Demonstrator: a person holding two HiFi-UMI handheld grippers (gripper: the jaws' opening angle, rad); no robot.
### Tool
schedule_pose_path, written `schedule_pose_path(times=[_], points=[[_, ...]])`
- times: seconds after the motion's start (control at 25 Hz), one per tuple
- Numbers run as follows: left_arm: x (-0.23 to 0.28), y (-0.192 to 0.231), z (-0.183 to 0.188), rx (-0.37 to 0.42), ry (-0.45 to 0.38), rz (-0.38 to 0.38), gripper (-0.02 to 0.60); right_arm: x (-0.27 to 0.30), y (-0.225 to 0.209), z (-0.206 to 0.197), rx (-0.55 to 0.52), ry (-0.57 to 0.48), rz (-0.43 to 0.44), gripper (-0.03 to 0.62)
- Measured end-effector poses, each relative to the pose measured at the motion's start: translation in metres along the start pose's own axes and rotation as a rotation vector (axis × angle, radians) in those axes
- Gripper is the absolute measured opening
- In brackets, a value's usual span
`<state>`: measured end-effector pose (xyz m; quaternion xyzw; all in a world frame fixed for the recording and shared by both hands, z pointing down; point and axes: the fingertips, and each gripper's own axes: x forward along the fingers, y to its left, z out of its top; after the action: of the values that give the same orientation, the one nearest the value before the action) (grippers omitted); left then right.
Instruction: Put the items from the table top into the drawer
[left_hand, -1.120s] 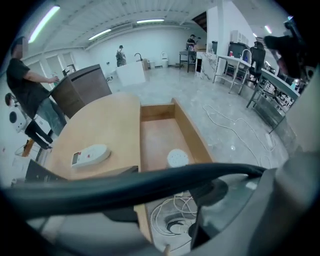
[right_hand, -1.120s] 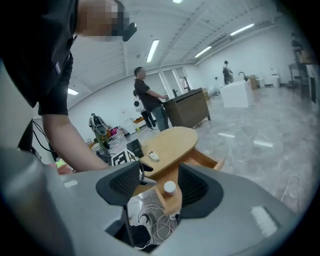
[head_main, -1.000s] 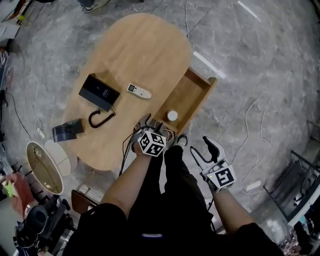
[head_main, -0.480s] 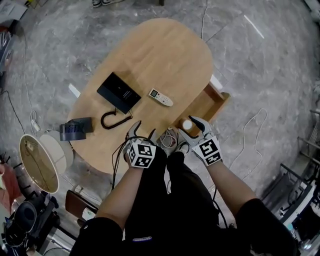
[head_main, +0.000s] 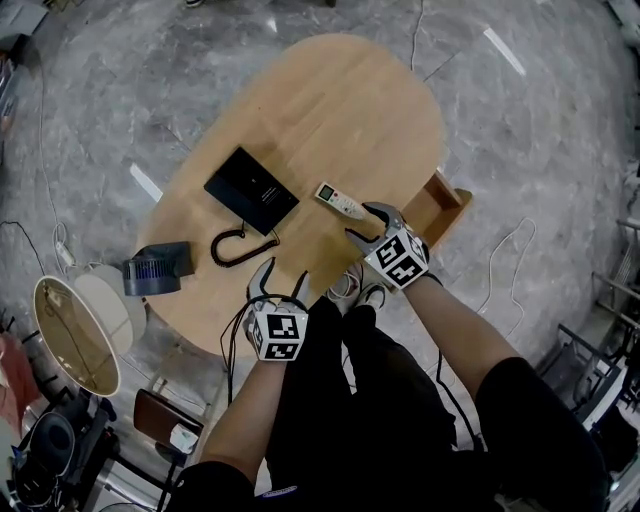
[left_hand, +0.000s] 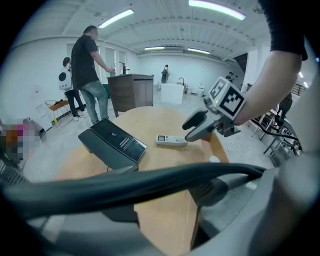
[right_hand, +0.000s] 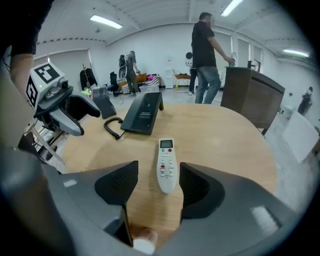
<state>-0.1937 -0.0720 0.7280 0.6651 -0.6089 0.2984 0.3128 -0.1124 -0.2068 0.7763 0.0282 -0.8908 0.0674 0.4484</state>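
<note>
My right gripper (head_main: 365, 222) has its jaws spread wide on either side of the near end of the white remote (right_hand: 166, 165), with a gap on each side. The remote lies flat on the wooden table (head_main: 330, 110). The open drawer (head_main: 443, 203) sits just right of the remote. My left gripper (head_main: 280, 283), jaws also apart, hovers left of the remote at the table's edge.

The surface (head_main: 330, 110) is seen as pale wood with a fine grain and a smooth satin finish, and the drawer (head_main: 447, 200) is of the same wood. The remote (right_hand: 166, 165) is shown in smooth white plastic. The right tongs (right_hand: 158, 168) are formed of matt grey plastic, with dark, finely textured pads (right_hand: 117, 185). The floor (head_main: 520, 130) is seen as polished grey stone.
</note>
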Motion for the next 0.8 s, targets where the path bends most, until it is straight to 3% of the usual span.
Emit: schedule_pose_path(times=[0.32, 0.56, 0.8], points=[[-0.014, 0.011, -0.027, -0.035, 0.011, -0.010, 0.296, 0.042, -0.016, -0.002, -0.058, 0.120, -0.010, 0.273], [-0.018, 0.019, -0.040, -0.053, 0.019, -0.004, 0.296, 0.059, -0.013, -0.012, -0.041, 0.210, 0.014, 0.217], [-0.018, 0.023, -0.040, -0.049, 0.018, -0.004, 0.296, 0.058, -0.013, -0.010, -0.037, 0.216, 0.010, 0.219]])
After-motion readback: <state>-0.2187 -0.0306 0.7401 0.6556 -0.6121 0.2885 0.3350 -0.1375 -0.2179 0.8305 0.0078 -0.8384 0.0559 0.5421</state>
